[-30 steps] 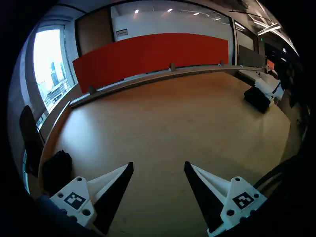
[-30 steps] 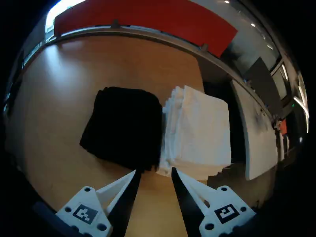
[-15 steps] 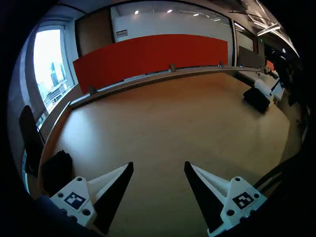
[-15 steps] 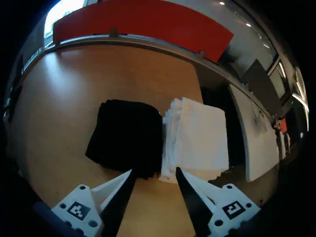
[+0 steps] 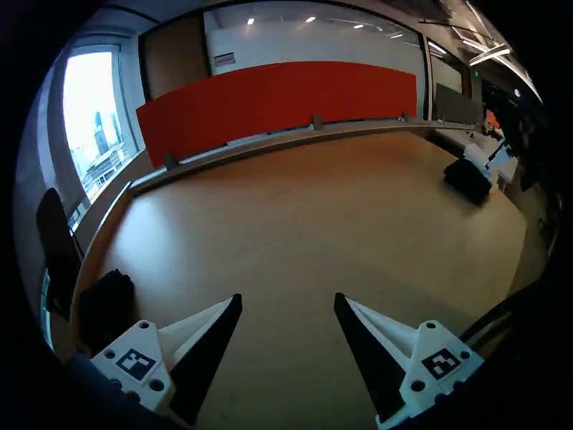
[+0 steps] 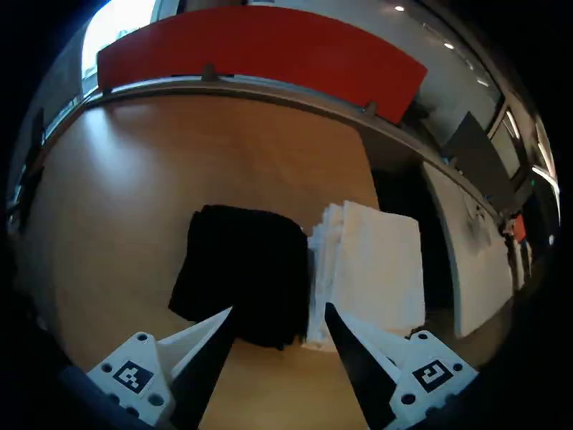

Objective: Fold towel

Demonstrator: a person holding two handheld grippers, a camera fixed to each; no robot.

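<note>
Cloth looks soft, light and floppy, so pinch a top-layer corner: black towel stack (image 6: pixel 243 272) sits beside white towel stack (image 6: pixel 376 276) on the table (image 6: pixel 143 179), just ahead of wide-open right tongs (image 6: pixel 278 309), left tongs (image 5: pixel 287 295) equally agape, empty.

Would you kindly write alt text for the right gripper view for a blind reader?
The right gripper, open and empty, hovers above a black towel stack and a white towel stack lying side by side on a wooden table, with a red divider behind.
</note>
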